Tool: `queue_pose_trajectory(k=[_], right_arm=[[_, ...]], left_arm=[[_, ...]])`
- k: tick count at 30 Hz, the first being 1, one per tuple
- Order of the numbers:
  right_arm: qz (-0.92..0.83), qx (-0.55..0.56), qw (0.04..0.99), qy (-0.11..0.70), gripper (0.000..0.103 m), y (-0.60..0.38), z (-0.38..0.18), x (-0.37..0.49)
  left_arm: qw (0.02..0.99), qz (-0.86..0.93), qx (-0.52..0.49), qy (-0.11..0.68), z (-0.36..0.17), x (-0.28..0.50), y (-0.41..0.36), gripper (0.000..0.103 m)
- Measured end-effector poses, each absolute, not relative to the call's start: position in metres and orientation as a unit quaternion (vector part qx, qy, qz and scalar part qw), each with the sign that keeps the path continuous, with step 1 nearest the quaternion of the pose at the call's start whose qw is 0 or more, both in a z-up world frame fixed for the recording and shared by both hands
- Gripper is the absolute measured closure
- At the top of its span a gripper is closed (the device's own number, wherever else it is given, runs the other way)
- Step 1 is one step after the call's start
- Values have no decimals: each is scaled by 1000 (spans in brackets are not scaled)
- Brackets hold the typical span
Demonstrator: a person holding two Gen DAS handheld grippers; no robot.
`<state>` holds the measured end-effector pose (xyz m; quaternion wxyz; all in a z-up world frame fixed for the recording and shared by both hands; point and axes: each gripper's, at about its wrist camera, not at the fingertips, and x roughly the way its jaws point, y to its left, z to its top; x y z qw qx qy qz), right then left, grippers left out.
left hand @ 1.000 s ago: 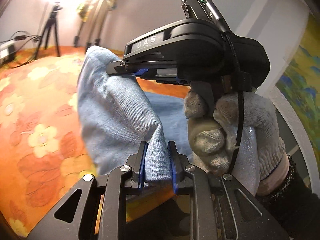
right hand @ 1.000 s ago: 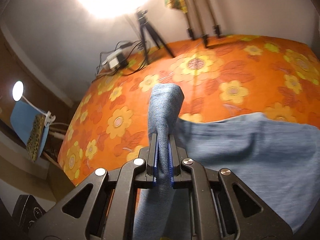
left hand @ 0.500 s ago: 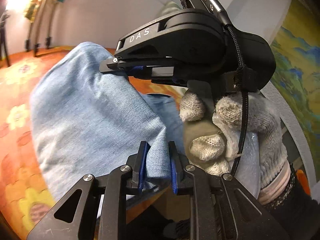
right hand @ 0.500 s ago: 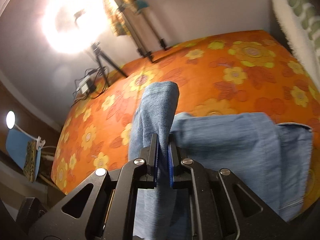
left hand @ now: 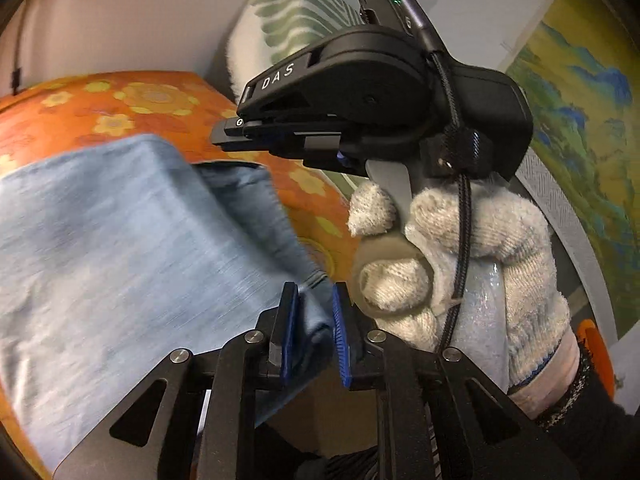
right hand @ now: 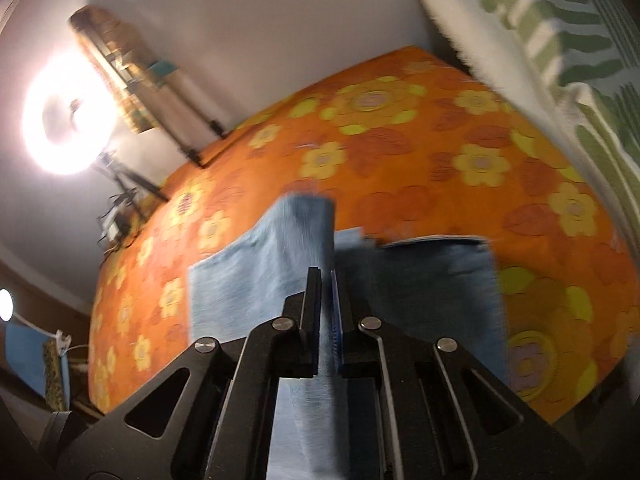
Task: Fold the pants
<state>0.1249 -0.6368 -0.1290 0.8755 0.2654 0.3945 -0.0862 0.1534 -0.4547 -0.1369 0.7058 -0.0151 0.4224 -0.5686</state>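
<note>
The light blue denim pants (left hand: 120, 248) lie partly on the orange flowered bed and are lifted at one end. My left gripper (left hand: 314, 304) is shut on a bunched edge of the pants. My right gripper (right hand: 326, 292) is shut on another fold of the pants (right hand: 296, 248), which rises as a ridge ahead of the fingers. In the left wrist view the right gripper's black body (left hand: 360, 92) and the gloved hand (left hand: 460, 264) holding it sit close to the right, above the cloth. The rest of the pants (right hand: 420, 280) spreads flat over the bed.
The orange flowered bedspread (right hand: 400, 140) fills the scene. A green-and-white striped pillow (right hand: 560, 40) lies at the bed's right end. A bright ring light on a tripod (right hand: 64, 120) stands by the wall at the left. A landscape picture (left hand: 580, 120) hangs on the right.
Both grippers have carried the held end of the pants toward the pillow end of the bed. The lifted fold now lies lower and flatter over the rest of the pants.
</note>
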Motion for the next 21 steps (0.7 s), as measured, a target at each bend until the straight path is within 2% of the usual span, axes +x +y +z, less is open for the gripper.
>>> queue_pose_trajectory(k=[8,9,11,12,13,21], right_arm=[[-52,318,864,387,99,-671,-141,116],[-46,316,863,391,96,-670,-142,117],[-35,312,863,397,77,-666,-146,121],[-25,307,863,401,55,-663,-149,124],[-22,304,864,402,46,-661,-150,125],[-4,279,864,419,46,-643,-167,138]], left_arm=[[696,-585,21,416,-136,131,-465,98],[703,-581,30,410,-135,127,-459,95],[714,-571,43,403,-132,120,-442,94],[717,-567,47,403,-132,120,-436,94],[722,-559,51,404,-132,122,-429,94],[735,-517,46,436,-143,138,-407,94]])
